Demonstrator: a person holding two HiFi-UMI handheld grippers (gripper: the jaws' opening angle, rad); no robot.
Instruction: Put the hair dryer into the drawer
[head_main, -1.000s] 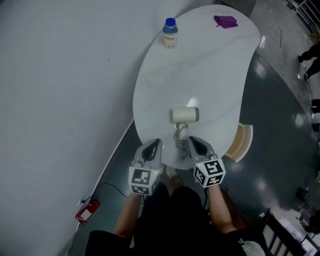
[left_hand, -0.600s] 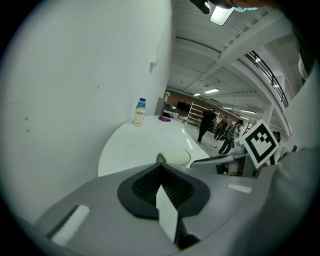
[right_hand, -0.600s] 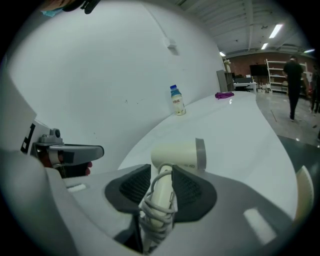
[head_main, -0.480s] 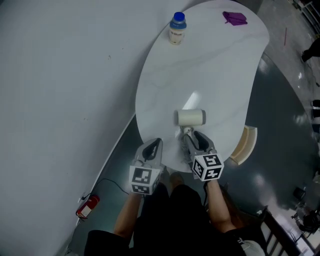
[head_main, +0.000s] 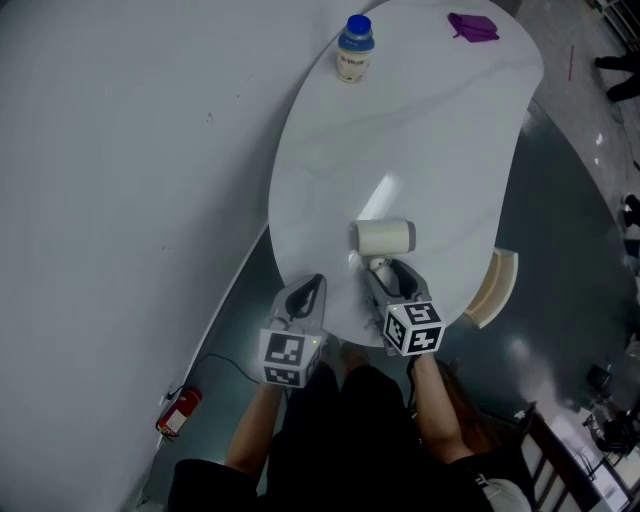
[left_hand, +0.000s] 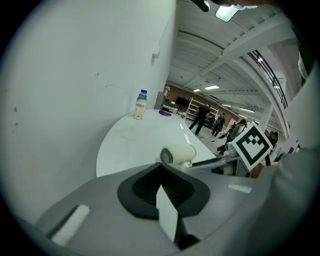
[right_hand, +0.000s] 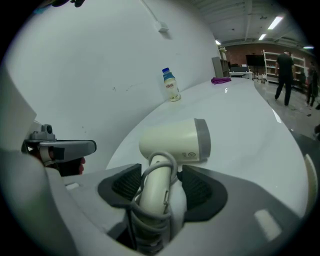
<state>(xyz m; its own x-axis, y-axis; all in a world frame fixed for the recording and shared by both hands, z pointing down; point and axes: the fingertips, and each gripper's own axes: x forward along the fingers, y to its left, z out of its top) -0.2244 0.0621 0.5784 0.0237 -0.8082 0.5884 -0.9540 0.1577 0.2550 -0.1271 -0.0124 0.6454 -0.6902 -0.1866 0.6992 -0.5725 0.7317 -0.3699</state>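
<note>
I am straddling the dryer (head_main: 382, 237) handle (right_hand: 156, 185) at the table's (head_main: 420, 130) six o'clock edge with my right gripper (head_main: 385, 272), jaws just opening wide for a grip, while my left gripper (head_main: 306, 296) is idling, jaws together, at the dryer's eight o'clock.

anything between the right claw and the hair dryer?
Nothing visible does. The right claw has just been opening its jaws, and the handle of the hair dryer already sits between them.

I'm looking into a big industrial hall, more a warehouse or lab floor than a home: exposed white ceiling beams (left_hand: 240, 55), strip lights (right_hand: 274, 22) and a polished dark floor (head_main: 560, 250). Far back stand shelving (right_hand: 300, 60) and several people (left_hand: 202, 116).
</note>
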